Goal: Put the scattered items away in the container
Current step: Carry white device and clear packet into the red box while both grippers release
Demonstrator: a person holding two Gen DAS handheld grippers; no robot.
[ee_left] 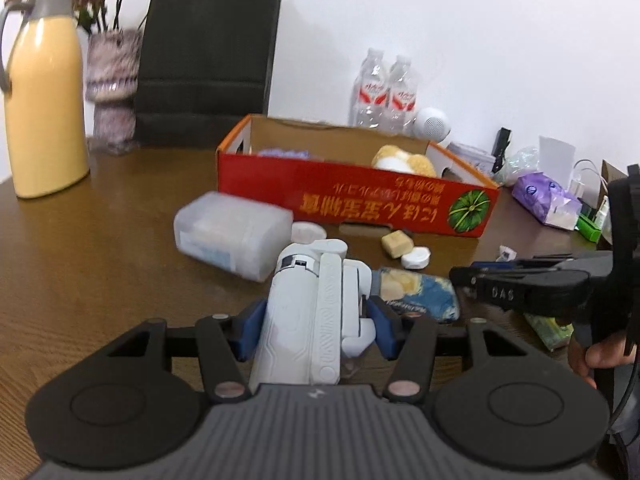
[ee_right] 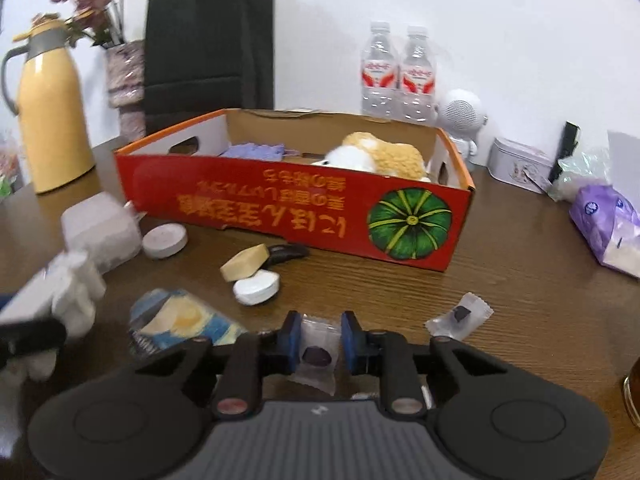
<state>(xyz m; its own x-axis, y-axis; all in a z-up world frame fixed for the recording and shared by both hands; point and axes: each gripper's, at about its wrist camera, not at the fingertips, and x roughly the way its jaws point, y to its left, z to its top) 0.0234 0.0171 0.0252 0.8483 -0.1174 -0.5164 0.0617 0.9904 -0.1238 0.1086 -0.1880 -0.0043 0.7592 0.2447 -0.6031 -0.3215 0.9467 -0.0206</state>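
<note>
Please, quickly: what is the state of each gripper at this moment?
Left gripper: closed on the white folded gimbal.
Right gripper: closed on a small clear candy packet.

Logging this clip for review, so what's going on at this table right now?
A person is tidying a cluttered table with a gripper in each hand. The left gripper is clamped on a white folded gadget. The right gripper is closed on a small clear-wrapped candy. The red cardboard box behind already holds a plush toy and a purple item.
</note>
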